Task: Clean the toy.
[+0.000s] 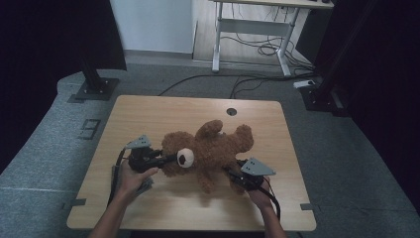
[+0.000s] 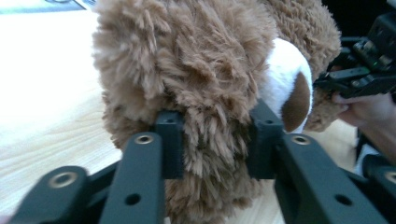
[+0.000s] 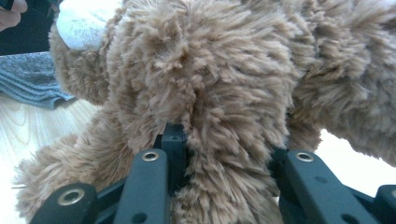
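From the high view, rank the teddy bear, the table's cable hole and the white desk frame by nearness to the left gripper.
1. Teddy bear: clamped in the left gripper, at its head.
2. Cable hole: near the table's far edge, right of centre.
3. White desk frame: on the floor beyond the table.

Wood table (image 1: 148,114) w/ cable hole (image 1: 231,111); grey cloth (image 3: 28,79) by edge, white desk frame (image 1: 252,29) behind.

High view: fixed above the person's side, looking forward and down on the light wooden table (image 1: 148,106), at a distance. Left and right gripper views: each looks along its own black jaws, very close. All three views share the fluffy brown plush teddy bear (image 1: 210,148) (image 2: 196,70) (image 3: 210,79).
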Demonstrator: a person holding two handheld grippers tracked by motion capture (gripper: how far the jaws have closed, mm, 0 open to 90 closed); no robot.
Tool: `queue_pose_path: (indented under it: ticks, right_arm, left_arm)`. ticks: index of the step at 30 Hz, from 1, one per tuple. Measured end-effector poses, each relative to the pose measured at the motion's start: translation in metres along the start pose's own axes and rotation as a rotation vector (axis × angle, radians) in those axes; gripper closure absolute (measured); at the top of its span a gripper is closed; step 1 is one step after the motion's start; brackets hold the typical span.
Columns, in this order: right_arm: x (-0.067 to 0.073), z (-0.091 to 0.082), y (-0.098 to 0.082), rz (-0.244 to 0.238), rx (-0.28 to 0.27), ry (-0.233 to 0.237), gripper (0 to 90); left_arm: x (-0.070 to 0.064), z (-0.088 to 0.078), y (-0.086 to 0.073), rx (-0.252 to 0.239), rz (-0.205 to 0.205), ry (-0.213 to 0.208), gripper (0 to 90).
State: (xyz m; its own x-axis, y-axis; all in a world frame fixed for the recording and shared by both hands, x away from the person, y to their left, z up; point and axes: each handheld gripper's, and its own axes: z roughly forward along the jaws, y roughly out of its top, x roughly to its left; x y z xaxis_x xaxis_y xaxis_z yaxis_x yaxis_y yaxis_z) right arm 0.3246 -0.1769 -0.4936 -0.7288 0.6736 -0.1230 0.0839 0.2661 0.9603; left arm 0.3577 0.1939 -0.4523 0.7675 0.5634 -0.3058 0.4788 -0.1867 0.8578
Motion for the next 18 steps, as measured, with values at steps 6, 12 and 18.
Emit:
queue_pose_path:
  ticks: [6, 12, 18]
  right_arm:
    - [-0.003, -0.005, 0.0, 0.024, -0.031, 0.017, 65.9]
    - [-0.001, -0.008, 0.001, 0.006, -0.062, 0.049, 66.7]
    - [0.008, -0.003, 0.001, -0.064, -0.04, 0.079, 66.7]
  left_arm:
    - [0.007, 0.001, 0.002, -0.01, -0.099, -0.053, 39.8]
    - [0.032, 0.002, 0.005, -0.067, -0.339, -0.217, 20.7]
    - [0.036, 0.013, 0.002, -0.011, -0.35, -0.138, 16.2]
